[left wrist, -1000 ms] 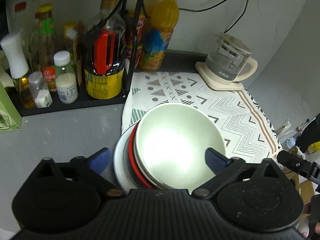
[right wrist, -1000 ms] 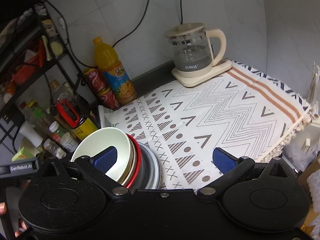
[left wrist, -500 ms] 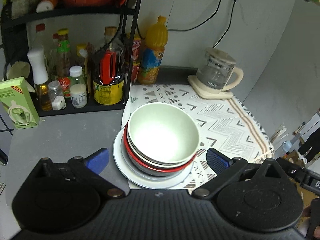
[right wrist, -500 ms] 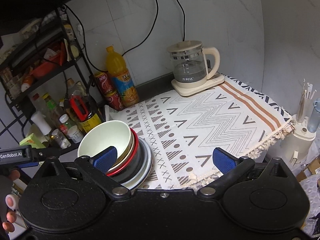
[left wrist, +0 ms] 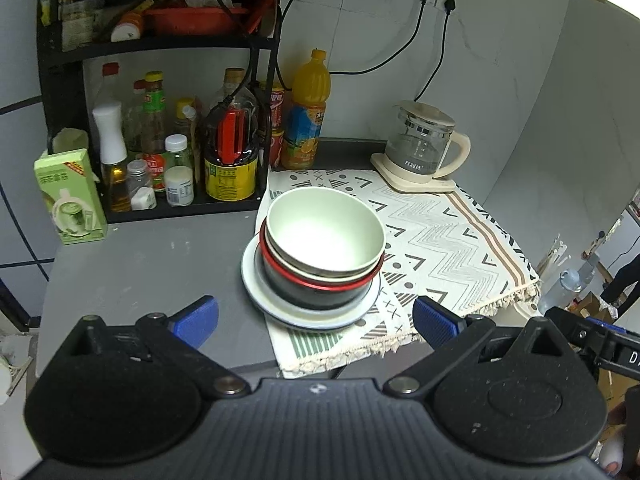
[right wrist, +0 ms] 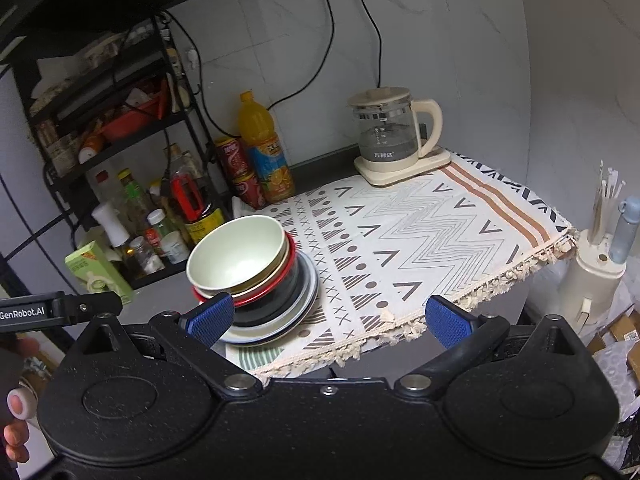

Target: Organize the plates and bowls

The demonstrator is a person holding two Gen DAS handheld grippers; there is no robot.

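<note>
Both grippers, left [left wrist: 315, 317] and right [right wrist: 328, 317], are hanging spread and empty near the bowls [left wrist: 325, 236]; stacking's looking finished, probably nothing left.

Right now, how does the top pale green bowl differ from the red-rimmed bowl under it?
The pale green bowl sits on top of the stack, its whole inside visible and empty; the red-rimmed bowl is lower down, its inside hidden by the bowls nested in it. The pale green bowl is light inside and out; the red-rimmed bowl has a black outer wall and a wider rim. Both sit upright, stacked on the white plate.
</note>
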